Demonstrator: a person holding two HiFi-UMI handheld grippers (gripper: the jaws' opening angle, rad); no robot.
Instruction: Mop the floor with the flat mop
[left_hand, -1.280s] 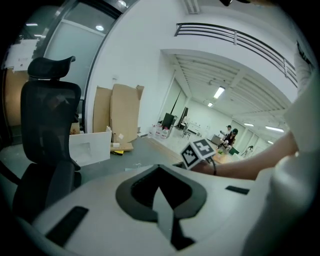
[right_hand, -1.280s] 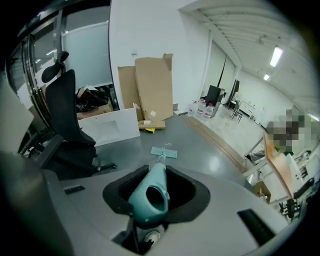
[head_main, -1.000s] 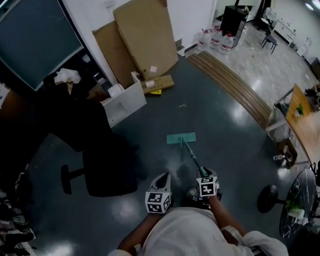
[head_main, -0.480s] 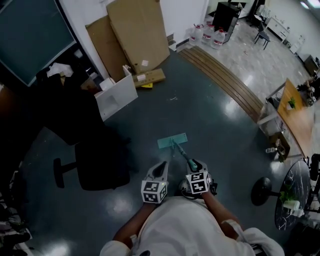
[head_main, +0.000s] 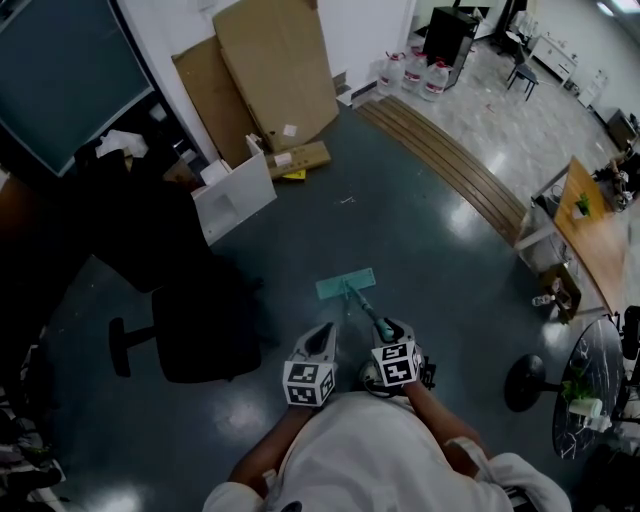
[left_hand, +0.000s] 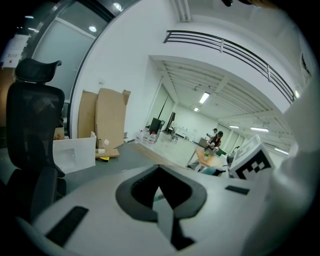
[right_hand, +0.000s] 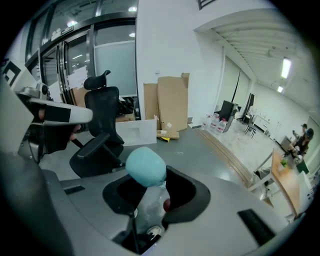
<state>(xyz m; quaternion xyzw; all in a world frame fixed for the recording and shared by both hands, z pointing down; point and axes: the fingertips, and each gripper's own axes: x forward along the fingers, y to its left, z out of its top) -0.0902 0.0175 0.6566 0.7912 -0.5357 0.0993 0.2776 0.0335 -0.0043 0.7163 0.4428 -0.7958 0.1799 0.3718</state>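
Clamping the right tongs (head_main: 392, 332) shut round the handle (head_main: 368, 310), just below its teal knob (right_hand: 145, 166). Holding the left tongs (head_main: 322, 342) closed on nothing, jaws meeting, hovering just beside the right ones and clear of the handle. Working the mop one-handed, then, by the look of it.

Resting the pad (head_main: 346, 285) flat on the floor (head_main: 430, 240), just ahead of both tongs, with the handle slanting back from its middle. Having pulled the pad closer in over the past second, and barely moving it in the last half of that. Probably finishing a backward stroke and pausing at its near end, so likely needing a push forward next, or a sidestep onto an unwiped strip. Not showing any clear wet track on the dark glossy floor, so not allowing a guess at progress.

Leaving a black chair (head_main: 205, 335) to the left, well apart from the pad, and cardboard (head_main: 270, 70) leaning on the far wall beyond. Risking a wobbling pad with only one grip on a long handle.
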